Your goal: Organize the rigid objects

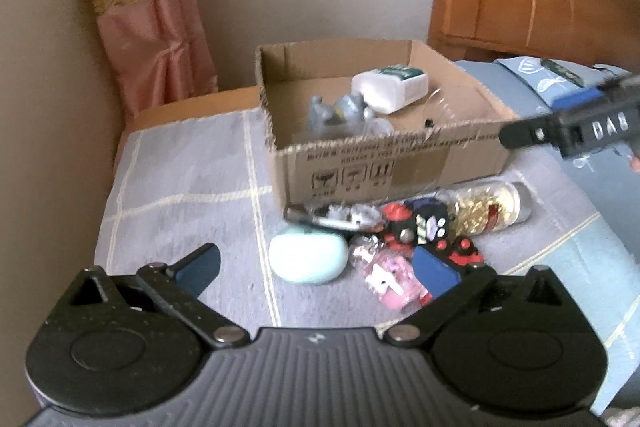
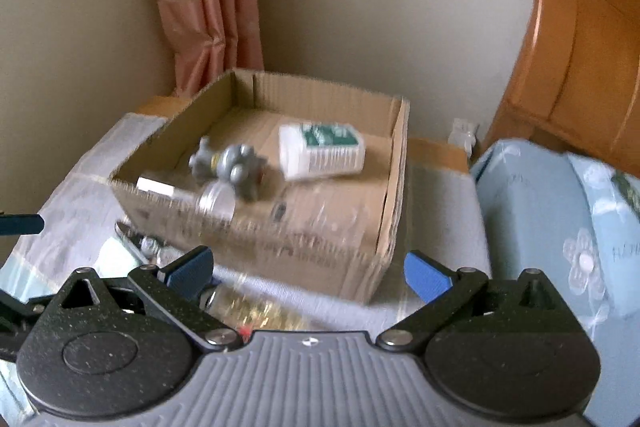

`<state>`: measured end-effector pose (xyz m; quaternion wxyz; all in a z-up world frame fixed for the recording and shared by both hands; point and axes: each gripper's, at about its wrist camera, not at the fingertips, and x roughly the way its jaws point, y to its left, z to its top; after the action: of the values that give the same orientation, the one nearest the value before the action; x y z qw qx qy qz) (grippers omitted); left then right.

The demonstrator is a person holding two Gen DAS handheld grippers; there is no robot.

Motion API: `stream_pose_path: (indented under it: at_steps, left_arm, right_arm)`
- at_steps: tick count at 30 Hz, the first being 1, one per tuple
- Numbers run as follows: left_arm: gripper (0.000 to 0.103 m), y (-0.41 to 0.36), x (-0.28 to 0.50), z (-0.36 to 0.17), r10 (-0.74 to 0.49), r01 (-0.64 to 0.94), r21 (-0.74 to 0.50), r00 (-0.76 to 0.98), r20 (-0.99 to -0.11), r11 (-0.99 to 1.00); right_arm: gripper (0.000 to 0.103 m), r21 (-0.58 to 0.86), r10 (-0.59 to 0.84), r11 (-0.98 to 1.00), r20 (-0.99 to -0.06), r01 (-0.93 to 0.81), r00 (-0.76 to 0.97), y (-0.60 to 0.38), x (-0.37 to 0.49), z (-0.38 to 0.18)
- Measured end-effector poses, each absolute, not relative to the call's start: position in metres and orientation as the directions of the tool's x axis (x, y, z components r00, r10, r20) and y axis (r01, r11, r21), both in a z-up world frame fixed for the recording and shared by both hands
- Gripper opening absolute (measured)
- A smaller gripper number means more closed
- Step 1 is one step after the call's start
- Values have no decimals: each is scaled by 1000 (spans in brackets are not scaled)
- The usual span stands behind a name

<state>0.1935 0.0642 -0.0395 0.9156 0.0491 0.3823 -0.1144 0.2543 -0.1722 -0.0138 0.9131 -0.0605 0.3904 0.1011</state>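
Open brown cardboard box (image 1: 360,163) (printed side text blurred, illegible) on the grey checked bedspread (image 1: 192,179) holds a white green-labelled bottle (image 1: 390,87). Left gripper (image 1: 316,277) and right gripper (image 2: 308,273), marked "DAB", both gape wide, empty.

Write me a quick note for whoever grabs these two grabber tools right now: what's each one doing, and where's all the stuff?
Left gripper: open, empty, above the pile on the bed.
Right gripper: open, empty, near the cardboard box.
In the box already: white bottle, grey toy figure, a clear item.
Left outside, in front of the box: mint green case, pink toy, red and black toys, gold-filled clear bottle, small tool.
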Motion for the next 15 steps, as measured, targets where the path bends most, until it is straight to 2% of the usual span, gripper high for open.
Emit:
stream_pose_path:
  at_steps: [4,6,9,15]
  left_arm:
    - [102,65,182,-47,-136,208,14,687,-713,978]
    - [102,67,176,-50,-122,186,13,690,-714,982]
    - [102,72,171,-54,-101,145,-2,683,-723,989]
    - [102,81,168,-59,-91,108,-25,662,-744,994]
  right_arm:
    - [103,42,152,983,-740,-179,656,-170,242,-38]
    - [103,60,114,993,-747,-104,655,-166,242,-53]
    - [103,70,107,994,-750,-82,653,-161,244,-60]
    - [103,13,43,999,-749,-50,661,-145,252,-78]
